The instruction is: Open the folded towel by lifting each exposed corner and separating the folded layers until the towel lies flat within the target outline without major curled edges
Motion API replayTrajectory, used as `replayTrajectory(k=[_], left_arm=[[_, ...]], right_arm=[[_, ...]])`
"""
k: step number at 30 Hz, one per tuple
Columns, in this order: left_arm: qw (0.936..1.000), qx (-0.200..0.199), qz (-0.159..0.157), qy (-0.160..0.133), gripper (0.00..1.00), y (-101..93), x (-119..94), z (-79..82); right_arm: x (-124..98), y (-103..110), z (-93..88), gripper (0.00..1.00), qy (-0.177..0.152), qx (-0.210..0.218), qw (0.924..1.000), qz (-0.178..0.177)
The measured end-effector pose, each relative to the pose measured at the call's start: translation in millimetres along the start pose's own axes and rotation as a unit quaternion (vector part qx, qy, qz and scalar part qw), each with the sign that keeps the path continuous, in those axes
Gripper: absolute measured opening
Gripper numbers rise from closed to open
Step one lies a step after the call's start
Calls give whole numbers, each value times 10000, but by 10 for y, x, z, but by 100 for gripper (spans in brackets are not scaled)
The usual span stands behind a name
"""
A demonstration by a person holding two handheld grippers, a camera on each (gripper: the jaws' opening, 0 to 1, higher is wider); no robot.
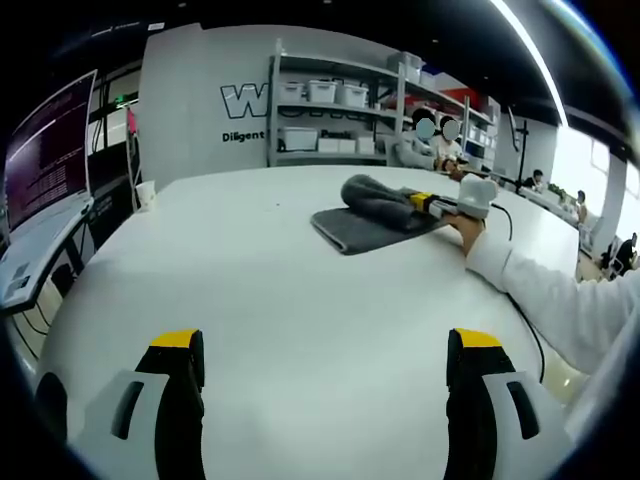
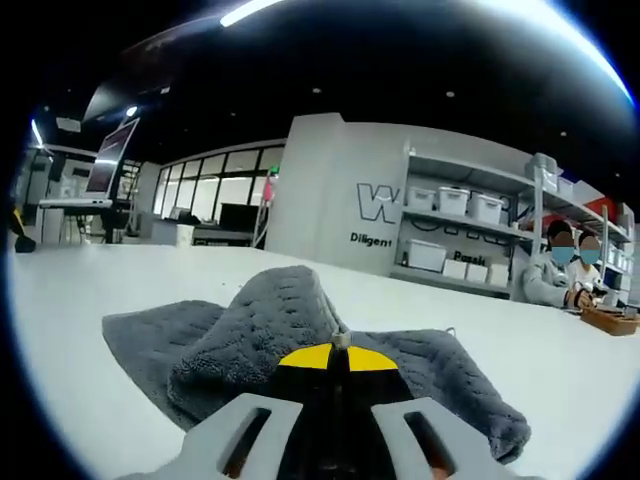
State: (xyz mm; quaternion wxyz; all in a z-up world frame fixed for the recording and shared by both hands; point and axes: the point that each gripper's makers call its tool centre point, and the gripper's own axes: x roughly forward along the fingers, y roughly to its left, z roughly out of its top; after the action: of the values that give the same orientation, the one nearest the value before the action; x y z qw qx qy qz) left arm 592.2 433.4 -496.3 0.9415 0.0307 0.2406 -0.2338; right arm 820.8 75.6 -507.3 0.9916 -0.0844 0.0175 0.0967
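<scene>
The grey towel (image 1: 375, 215) lies part folded on the white table (image 1: 270, 290), one layer pulled up into a hump. The right gripper (image 2: 337, 362) pinches that raised fold (image 2: 290, 310) with its jaws closed together. The left gripper (image 1: 325, 385) hovers over bare tabletop, jaws wide apart, holding nothing. Shelves (image 1: 335, 120) stand behind.

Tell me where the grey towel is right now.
The grey towel lies on the white table, far and right in the left gripper view; the right gripper pinches a raised fold of it.
</scene>
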Motion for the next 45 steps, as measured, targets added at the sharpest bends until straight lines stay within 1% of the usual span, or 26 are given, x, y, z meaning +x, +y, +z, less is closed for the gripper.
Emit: replayTrajectory(k=[33,45], left_arm=[[10000,-3,28,27,99,11,2,-9],[10000,-16,36,31,99,12,0,-22]], right_arm=[[-117,-436,-85,0,35,148,9990,-411],[-165,-542,-111,0,71,80,9988,-482]])
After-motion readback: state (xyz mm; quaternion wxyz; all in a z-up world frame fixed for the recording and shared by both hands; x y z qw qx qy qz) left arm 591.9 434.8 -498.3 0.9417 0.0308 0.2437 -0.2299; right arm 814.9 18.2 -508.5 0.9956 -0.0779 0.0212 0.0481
